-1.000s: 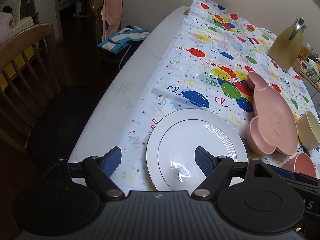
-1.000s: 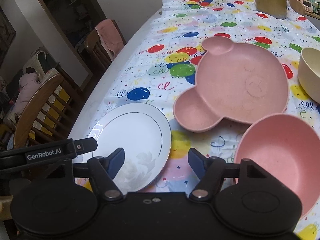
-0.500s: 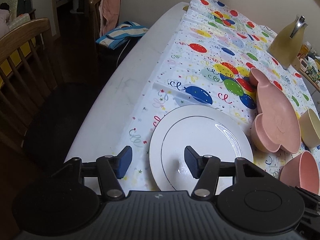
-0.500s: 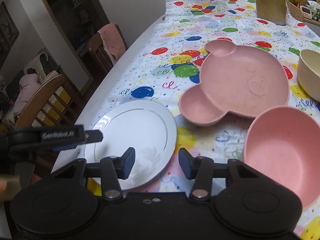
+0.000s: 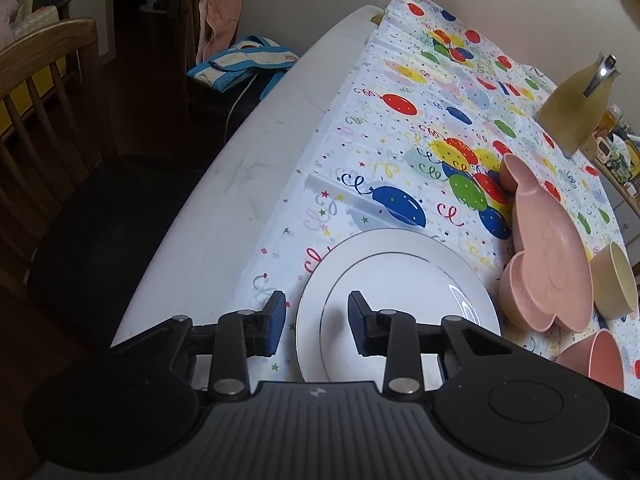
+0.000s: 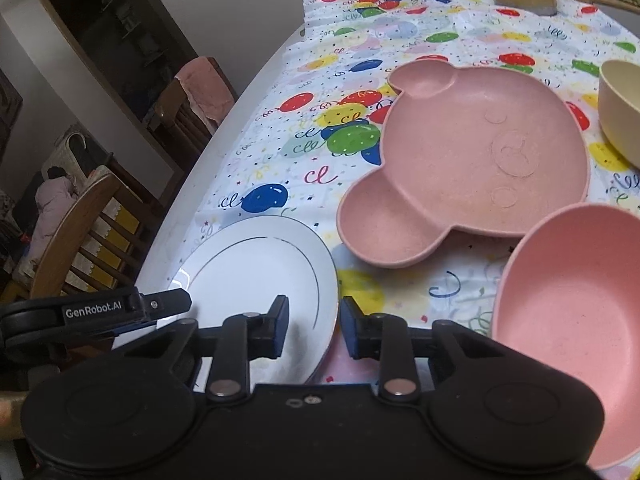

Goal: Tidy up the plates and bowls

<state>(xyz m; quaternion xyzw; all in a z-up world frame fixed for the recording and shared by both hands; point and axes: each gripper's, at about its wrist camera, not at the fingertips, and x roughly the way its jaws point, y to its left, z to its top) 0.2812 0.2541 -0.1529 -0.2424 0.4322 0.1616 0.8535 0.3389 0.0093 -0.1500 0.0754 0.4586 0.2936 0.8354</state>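
While both closing, each tool (image 5: 316, 326) (image 6: 314, 328) ungripping, astride the white plate's (image 5: 400, 280) rim.

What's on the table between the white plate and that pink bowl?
Nothing but balloon-print tablecloth lies between the white plate and the pink bowl, as the right wrist view shows.

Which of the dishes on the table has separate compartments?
The pink bear-shaped plate. Its two ears are small wells beside the main face area. The white plate, pink bowl and cream bowl are each one plain round dish.
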